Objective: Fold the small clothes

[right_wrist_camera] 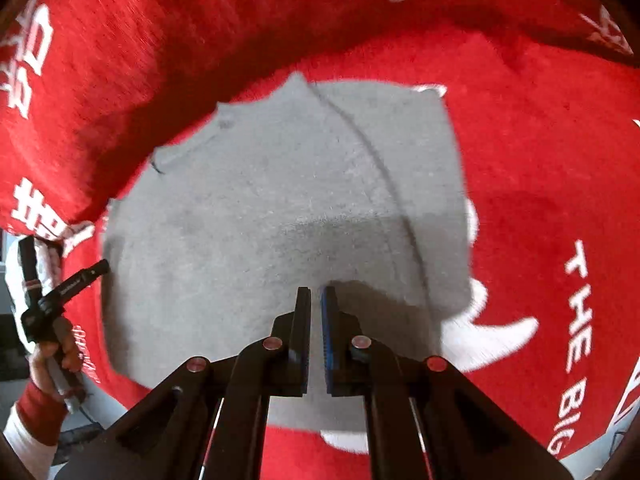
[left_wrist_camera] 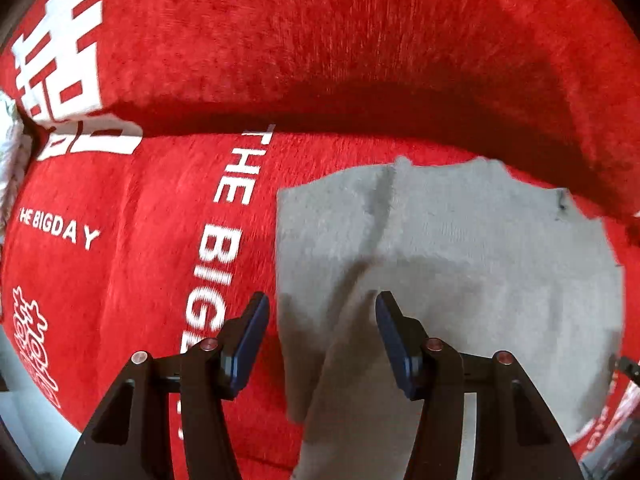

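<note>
A small grey knitted garment [left_wrist_camera: 460, 240] lies flat on a red plush cover [left_wrist_camera: 160, 240]. In the right wrist view the garment [right_wrist_camera: 260, 208] fills the middle, with a dark seam curving down its right side. My left gripper [left_wrist_camera: 322, 296] hangs open over the garment's left edge. A grey fold runs up between its blue pads, and neither pad presses on it. My right gripper [right_wrist_camera: 316, 290] points down over the garment's near part. Its jaws are shut, with nothing visible between them.
The red cover [right_wrist_camera: 540, 168] carries white lettering reading THE BIG DAY [left_wrist_camera: 220, 248] and rises into a raised roll [left_wrist_camera: 360, 40] behind the garment. At the left edge of the right wrist view a hand [right_wrist_camera: 52, 356] with a red cuff grips a black handle [right_wrist_camera: 44, 304].
</note>
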A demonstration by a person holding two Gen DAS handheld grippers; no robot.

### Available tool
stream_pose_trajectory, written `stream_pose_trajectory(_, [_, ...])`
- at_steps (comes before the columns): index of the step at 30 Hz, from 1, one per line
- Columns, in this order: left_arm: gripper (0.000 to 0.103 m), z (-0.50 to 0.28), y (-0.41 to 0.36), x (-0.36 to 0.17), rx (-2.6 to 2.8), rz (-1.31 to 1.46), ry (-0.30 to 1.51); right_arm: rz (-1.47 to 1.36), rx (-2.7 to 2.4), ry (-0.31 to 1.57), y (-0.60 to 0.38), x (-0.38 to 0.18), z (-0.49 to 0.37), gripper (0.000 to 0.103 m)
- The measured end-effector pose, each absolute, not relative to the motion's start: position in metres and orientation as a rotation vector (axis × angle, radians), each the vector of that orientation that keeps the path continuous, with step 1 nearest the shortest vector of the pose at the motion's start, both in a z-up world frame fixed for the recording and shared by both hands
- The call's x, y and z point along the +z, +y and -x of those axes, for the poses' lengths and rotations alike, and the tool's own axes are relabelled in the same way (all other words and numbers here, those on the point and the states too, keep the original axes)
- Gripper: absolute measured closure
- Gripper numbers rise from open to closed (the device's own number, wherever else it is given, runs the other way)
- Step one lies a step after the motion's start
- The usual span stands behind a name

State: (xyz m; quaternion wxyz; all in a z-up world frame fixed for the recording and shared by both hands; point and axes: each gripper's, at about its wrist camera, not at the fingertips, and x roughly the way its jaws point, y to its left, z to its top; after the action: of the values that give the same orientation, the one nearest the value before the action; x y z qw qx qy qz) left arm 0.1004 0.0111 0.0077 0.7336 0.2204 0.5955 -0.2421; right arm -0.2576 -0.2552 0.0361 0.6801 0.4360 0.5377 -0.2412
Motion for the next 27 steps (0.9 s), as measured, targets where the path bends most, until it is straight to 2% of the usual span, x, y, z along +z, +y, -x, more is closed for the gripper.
stream_pose_trajectory(5, [0.046, -0.112, 0.021, -0.01, -0.511, -0.458, 1.35, -1.055, -0.56, 1.196, -0.262, 0.02, 0.274, 0.1])
stream_pose_trajectory(12, [0.046, -0.126, 0.046, -0.011, -0.426, -0.475, 1.37, -1.075, -0.571, 1.215, -0.264, 0.026, 0.282, 0.097])
stream_pose_trajectory(27, [0.046, -0.095, 0.051, 0.016, -0.477, -0.48, 1.398, -1.075, -0.589, 1.24, -0.245, 0.038, 0.274, 0.097])
